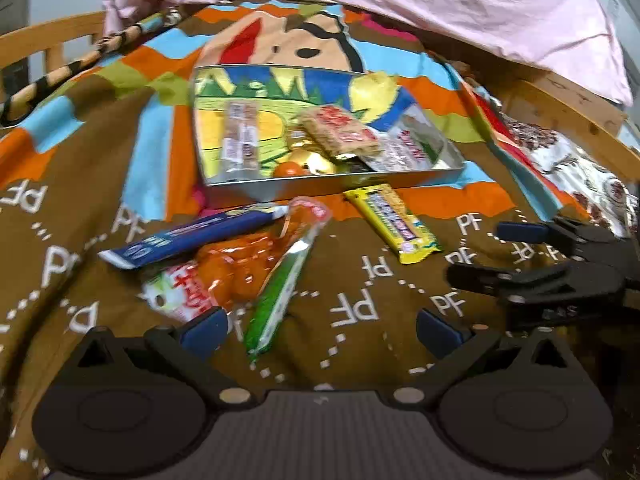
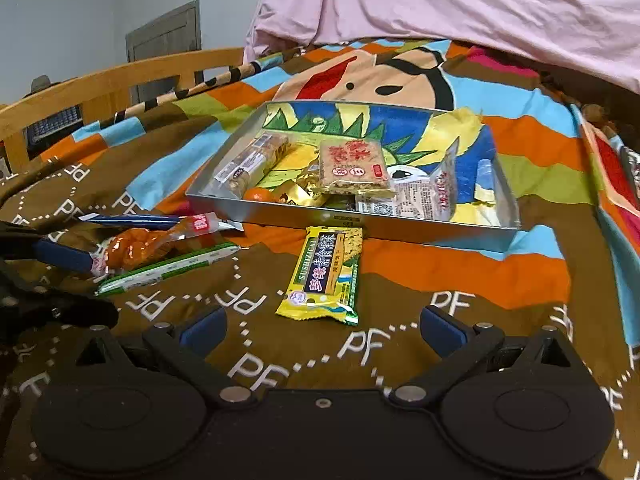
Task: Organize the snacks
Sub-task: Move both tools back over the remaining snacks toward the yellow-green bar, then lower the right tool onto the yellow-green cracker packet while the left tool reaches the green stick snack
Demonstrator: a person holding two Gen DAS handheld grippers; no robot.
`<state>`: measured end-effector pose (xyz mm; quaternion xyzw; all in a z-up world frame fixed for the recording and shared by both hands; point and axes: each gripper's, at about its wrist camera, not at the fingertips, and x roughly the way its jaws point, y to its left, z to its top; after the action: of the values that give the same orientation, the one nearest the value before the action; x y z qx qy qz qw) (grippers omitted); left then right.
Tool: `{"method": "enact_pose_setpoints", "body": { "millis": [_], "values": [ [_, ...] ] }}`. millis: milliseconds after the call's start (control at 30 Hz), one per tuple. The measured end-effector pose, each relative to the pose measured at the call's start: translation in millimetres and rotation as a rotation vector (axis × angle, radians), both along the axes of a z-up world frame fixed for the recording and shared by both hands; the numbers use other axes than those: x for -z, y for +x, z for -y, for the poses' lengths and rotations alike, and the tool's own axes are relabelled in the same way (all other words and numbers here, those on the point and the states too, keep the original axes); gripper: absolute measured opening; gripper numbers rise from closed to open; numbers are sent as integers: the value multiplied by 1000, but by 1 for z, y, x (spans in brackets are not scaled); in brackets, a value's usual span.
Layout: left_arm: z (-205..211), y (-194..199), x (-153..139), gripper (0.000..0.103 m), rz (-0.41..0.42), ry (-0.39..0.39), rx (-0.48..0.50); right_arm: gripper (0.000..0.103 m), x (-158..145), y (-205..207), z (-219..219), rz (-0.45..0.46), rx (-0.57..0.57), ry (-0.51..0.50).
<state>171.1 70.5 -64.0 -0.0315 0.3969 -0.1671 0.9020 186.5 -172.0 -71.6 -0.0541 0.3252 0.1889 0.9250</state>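
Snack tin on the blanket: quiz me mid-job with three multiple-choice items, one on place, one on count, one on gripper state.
1. Where does the yellow snack bar lie?
A. inside the tin
B. on the blanket in front of the tin
C. between closed fingers

2. How many packets lie on the blanket outside the tin?
A. two
B. four
C. six

3. How do the right gripper and left gripper stand?
A. both open, holding nothing
B. both shut on packets
C. right shut on the yellow bar

Key: 1 B, the bar rests on the blanket below the tin's front wall. 2 B, the yellow bar, blue packet, orange packet and green packet. 3 A, each pair of fingers stands wide apart with nothing between.
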Motion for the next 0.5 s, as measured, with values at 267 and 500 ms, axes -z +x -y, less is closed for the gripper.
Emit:
{"method": "enact_pose_setpoints", "body": {
  "millis": [267,500],
  "values": [
    [7,15,10,101,-41,25,113,102,12,29,-4,-39,-45,-11],
    [7,31,14,100,-80,-2,144,102,23,59,-11,-68,-66,-1]
  ]
}}
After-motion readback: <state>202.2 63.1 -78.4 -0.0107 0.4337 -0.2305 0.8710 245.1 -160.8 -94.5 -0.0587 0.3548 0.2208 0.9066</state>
